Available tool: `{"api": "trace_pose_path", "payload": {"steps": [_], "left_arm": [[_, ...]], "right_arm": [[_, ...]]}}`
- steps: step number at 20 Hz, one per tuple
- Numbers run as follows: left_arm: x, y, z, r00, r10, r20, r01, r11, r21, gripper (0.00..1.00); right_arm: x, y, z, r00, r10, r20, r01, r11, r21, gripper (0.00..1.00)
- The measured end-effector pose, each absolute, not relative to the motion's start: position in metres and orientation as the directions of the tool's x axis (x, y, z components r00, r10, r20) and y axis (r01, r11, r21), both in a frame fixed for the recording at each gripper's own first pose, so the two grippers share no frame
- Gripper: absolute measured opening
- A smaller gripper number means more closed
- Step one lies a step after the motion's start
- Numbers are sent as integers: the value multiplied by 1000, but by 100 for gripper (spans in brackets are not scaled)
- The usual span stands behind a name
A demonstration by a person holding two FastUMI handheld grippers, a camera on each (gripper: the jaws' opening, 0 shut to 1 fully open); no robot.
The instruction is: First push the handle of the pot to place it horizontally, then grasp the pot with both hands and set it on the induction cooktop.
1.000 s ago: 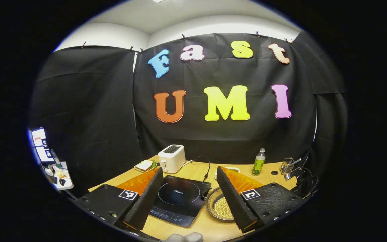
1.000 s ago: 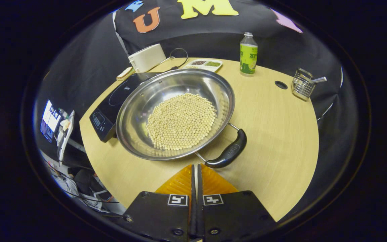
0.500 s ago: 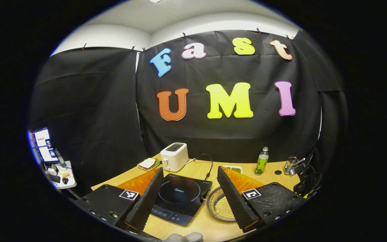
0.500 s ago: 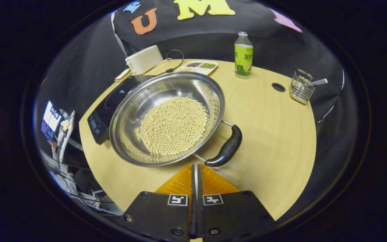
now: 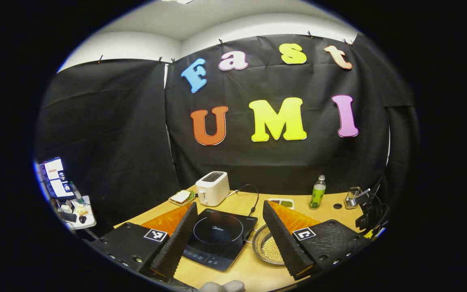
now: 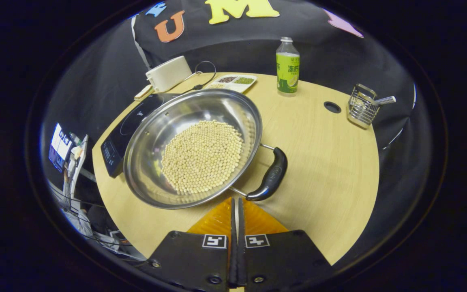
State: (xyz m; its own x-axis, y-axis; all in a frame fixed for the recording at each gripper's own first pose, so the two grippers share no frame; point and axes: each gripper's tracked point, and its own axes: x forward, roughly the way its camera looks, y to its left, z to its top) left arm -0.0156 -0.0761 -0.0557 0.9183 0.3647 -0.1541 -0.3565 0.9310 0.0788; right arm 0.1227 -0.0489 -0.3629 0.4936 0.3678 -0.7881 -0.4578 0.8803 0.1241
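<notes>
A shallow stainless-steel pot [image 6: 193, 148] filled with pale round beans [image 6: 202, 156] sits on the round light-wood table [image 6: 330, 162], just beside the black induction cooktop [image 6: 126, 123]. Its black curved handle [image 6: 269, 178] points toward the right gripper [image 6: 236, 202], whose fingers are pressed together with nothing between them, tips just short of the handle. In the left gripper view, the left gripper [image 5: 229, 233] hangs above the table with fingers spread wide, grasping nothing, the cooktop [image 5: 217, 237] framed between them.
</notes>
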Motion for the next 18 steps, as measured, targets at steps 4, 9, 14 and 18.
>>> {"api": "trace_pose_path", "payload": {"steps": [4, 9, 14, 18], "left_arm": [[-17, -73, -59, 919, 360, -161, -352, 933, 80, 97], [-16, -64, -72, 929, 330, -169, -320, 944, 87, 96], [-9, -49, -93, 946, 261, -192, -251, 965, 78, 96], [0, -36, -108, 962, 174, -211, -164, 984, 63, 96]], "right_arm": [[125, -54, -362, 505, 351, -789, -441, 890, 114, 4], [116, -65, -354, 558, 304, -772, -383, 920, 86, 4], [97, -78, -328, 657, 211, -723, -288, 957, 18, 0], [77, -79, -308, 716, 136, -685, -207, 978, -22, 4]]}}
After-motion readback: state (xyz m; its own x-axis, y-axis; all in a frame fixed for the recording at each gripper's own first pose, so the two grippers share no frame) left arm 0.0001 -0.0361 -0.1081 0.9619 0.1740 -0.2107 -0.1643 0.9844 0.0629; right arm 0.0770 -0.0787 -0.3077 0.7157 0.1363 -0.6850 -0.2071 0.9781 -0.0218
